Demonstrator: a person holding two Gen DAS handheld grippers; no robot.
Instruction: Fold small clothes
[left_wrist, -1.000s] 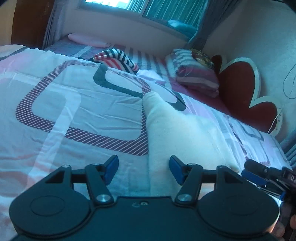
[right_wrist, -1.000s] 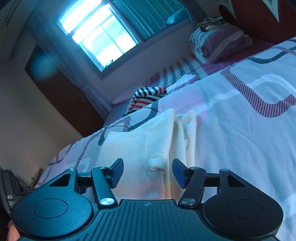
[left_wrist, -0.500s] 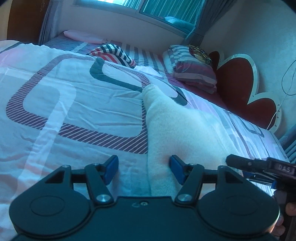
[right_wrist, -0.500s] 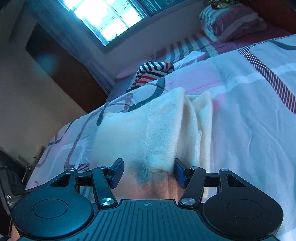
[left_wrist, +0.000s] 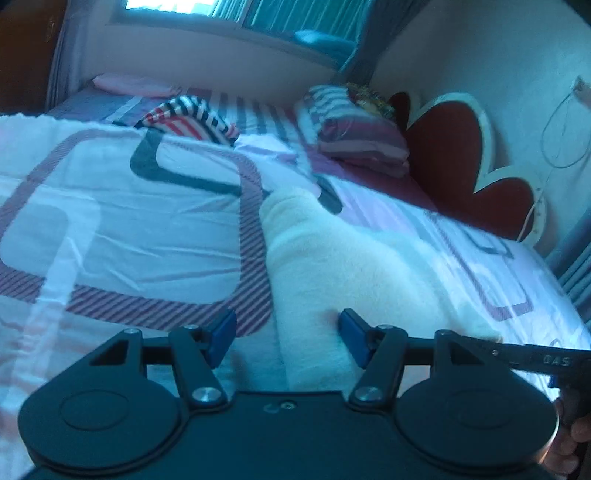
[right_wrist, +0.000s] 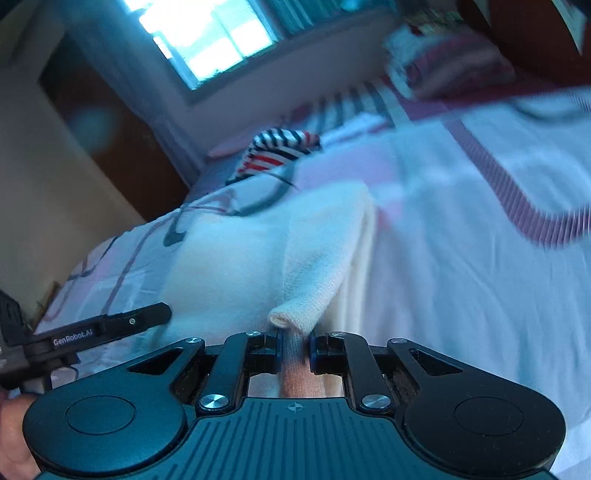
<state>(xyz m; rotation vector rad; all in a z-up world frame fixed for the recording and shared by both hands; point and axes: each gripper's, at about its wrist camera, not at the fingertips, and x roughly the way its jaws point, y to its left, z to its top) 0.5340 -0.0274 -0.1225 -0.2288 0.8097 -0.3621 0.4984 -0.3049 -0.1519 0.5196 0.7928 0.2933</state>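
Observation:
A cream fleece garment (left_wrist: 332, 258) lies lengthwise on the patterned bedspread (left_wrist: 129, 221). My left gripper (left_wrist: 282, 336) is open, its blue pads straddling the garment's near left edge, low over the cloth. My right gripper (right_wrist: 295, 349) is shut on a fold of the cream garment (right_wrist: 306, 258) at its near end; a rolled cuff sticks up just above the jaws. The left gripper's finger (right_wrist: 110, 326) shows at the left of the right wrist view, and the right gripper's finger (left_wrist: 535, 354) at the right of the left wrist view.
A striped red, white and black garment (left_wrist: 188, 118) lies at the far side of the bed. Striped pillows (left_wrist: 354, 133) sit before a red heart-shaped headboard (left_wrist: 461, 162). A window (right_wrist: 207, 40) and a dark door (right_wrist: 110, 122) are behind the bed.
My right gripper has closed on the near fold of the cream garment. My left gripper stayed open and moved in closer to the garment's edge.

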